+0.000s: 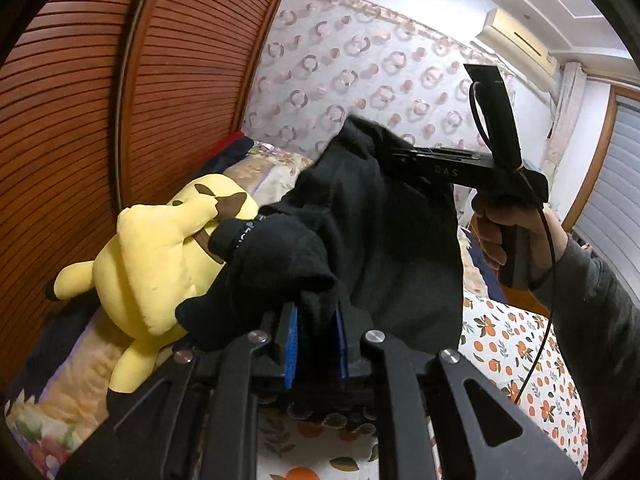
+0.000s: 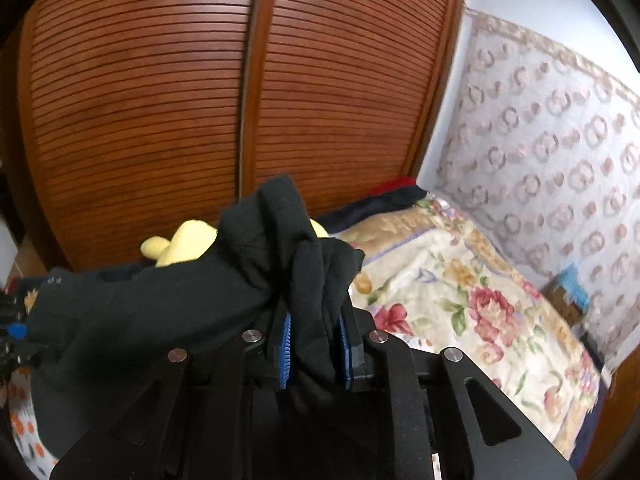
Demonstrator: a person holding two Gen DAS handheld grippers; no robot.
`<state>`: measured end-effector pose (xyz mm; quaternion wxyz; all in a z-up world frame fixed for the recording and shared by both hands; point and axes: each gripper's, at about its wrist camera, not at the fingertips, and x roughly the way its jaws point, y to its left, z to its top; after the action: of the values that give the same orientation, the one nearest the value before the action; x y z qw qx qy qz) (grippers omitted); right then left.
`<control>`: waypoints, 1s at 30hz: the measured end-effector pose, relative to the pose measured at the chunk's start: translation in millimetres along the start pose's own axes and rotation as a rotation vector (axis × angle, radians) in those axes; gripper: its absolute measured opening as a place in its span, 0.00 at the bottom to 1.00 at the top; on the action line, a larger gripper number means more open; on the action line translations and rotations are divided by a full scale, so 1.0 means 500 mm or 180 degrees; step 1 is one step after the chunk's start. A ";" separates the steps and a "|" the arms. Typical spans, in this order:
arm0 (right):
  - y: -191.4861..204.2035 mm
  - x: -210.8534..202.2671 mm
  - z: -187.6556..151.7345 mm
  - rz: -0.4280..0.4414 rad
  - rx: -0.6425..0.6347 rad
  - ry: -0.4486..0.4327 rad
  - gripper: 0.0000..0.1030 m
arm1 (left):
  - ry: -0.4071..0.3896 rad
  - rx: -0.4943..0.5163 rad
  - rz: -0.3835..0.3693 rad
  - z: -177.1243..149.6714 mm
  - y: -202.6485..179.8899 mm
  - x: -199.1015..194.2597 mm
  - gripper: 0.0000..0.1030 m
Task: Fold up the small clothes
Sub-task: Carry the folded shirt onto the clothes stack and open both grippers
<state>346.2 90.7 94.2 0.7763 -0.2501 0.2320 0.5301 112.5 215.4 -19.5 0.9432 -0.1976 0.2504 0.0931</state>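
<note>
A small black garment (image 1: 380, 240) hangs in the air above the bed, stretched between both grippers. In the left wrist view my left gripper (image 1: 317, 340) is shut on a bunched edge of it, the cloth pinched between the blue pads (image 1: 292, 344). Up and to the right, a hand (image 1: 496, 236) holds my right gripper (image 1: 390, 154), whose fingertips are buried in the garment's far corner. The right wrist view shows the right gripper (image 2: 316, 350) shut on a thick fold of the black garment (image 2: 140, 300). The left gripper (image 2: 12, 332) peeks in at that view's left edge.
A yellow plush toy (image 1: 160, 256) lies on the bed against the slatted wooden wardrobe doors (image 2: 240, 100). A floral blanket (image 2: 460, 280) covers the far bed; an orange-print sheet (image 1: 520, 352) lies below the garment. A patterned wall (image 1: 360, 72) stands behind.
</note>
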 end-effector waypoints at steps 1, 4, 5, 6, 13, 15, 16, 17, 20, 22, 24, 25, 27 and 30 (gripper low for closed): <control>-0.003 0.000 -0.001 -0.0044 0.0056 0.0020 0.26 | -0.0009 0.0017 -0.0010 0.002 0.000 -0.005 0.16; -0.014 -0.021 -0.005 -0.0244 0.0250 -0.0011 0.42 | -0.0104 0.0157 0.0030 0.007 -0.013 -0.033 0.35; -0.021 -0.029 -0.007 -0.0305 0.0303 -0.0034 0.45 | -0.0159 0.0214 0.0040 0.010 -0.017 -0.042 0.43; -0.030 -0.039 -0.007 -0.0358 0.0367 -0.0053 0.48 | -0.0205 0.0260 0.0043 0.012 -0.021 -0.050 0.46; 0.003 -0.095 -0.052 -0.0170 0.0544 -0.0202 0.49 | -0.0316 0.0457 0.0124 0.029 -0.036 -0.083 0.61; 0.019 -0.070 -0.068 -0.0105 0.0553 -0.0077 0.49 | -0.0284 0.0538 0.0184 0.027 -0.042 -0.083 0.61; 0.025 -0.054 -0.074 -0.0134 0.0554 -0.0016 0.49 | -0.0262 0.0570 0.0202 0.026 -0.046 -0.083 0.61; 0.026 -0.037 -0.082 -0.0163 0.0572 0.0044 0.49 | -0.0247 0.0589 0.0211 0.024 -0.049 -0.084 0.61; 0.016 -0.018 -0.100 -0.0200 0.0739 0.0079 0.50 | -0.0220 0.0653 0.0250 0.020 -0.061 -0.093 0.61; 0.015 -0.040 -0.104 -0.0211 0.0839 0.0001 0.49 | -0.0227 0.0701 0.0263 0.017 -0.068 -0.099 0.61; 0.019 -0.081 -0.110 -0.0267 0.0866 -0.0070 0.50 | -0.0232 0.0751 0.0265 0.015 -0.077 -0.105 0.61; 0.021 -0.101 -0.114 -0.0296 0.0872 -0.0098 0.50 | -0.0234 0.0771 0.0266 0.013 -0.083 -0.107 0.61; 0.028 -0.145 -0.123 -0.0358 0.0910 -0.0156 0.50 | -0.0244 0.0827 0.0239 0.007 -0.100 -0.114 0.61; 0.042 -0.222 -0.155 -0.0458 0.1007 -0.0229 0.50 | -0.0253 0.0919 0.0197 -0.003 -0.128 -0.124 0.61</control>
<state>282.2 -30.2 101.1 0.8497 -0.1217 0.2661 0.4387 76.2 152.2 32.1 0.9676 -0.0482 0.2297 0.0929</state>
